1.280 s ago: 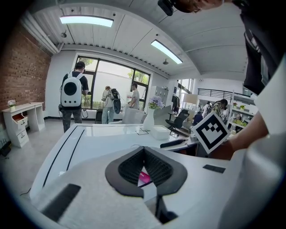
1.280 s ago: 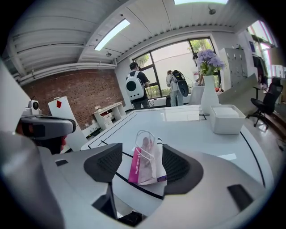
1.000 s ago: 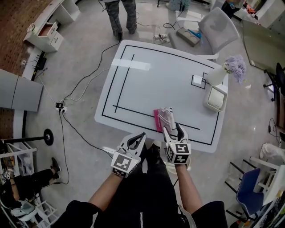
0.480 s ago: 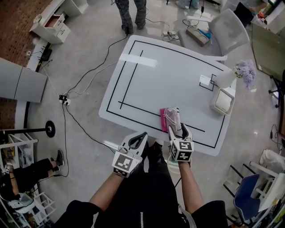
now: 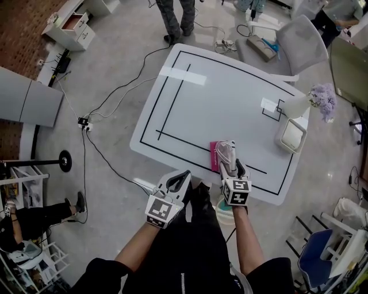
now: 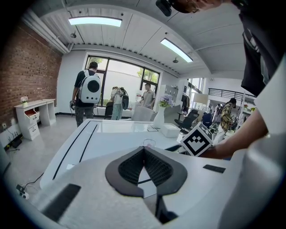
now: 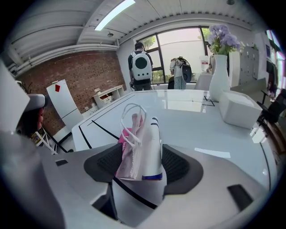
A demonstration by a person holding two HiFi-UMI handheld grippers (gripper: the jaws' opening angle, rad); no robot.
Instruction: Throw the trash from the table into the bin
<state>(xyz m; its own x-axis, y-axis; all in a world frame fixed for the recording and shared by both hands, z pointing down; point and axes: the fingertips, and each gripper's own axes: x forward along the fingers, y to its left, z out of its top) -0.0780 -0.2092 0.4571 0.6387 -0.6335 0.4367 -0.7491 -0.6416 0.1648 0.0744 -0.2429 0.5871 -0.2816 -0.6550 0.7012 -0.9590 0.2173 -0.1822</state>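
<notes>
My right gripper [image 5: 229, 165] [image 7: 140, 150] is shut on a white and pale pink piece of trash [image 7: 139, 141] with thin white loops, perhaps a face mask with a wrapper. It holds the trash [image 5: 226, 152] just above the near edge of the white table [image 5: 230, 97]. A magenta flat item [image 5: 213, 156] lies on the table beside it, across the black line. My left gripper [image 5: 179, 178] [image 6: 144, 151] hangs shut and empty off the table's near edge, to the left of the right one. A pale green round rim [image 5: 222, 207], maybe the bin, shows below the right gripper.
A white vase of purple flowers [image 5: 313, 99] and a white box [image 5: 291, 136] stand at the table's right end. A grey chair [image 5: 299, 40] is behind the table. Cables [image 5: 103, 109] run over the floor to the left. A person [image 5: 175, 14] stands beyond the far edge.
The head view has shifted, so the table sits a little further right. Both grippers keep nearly the same places, and the right one still holds the trash.
</notes>
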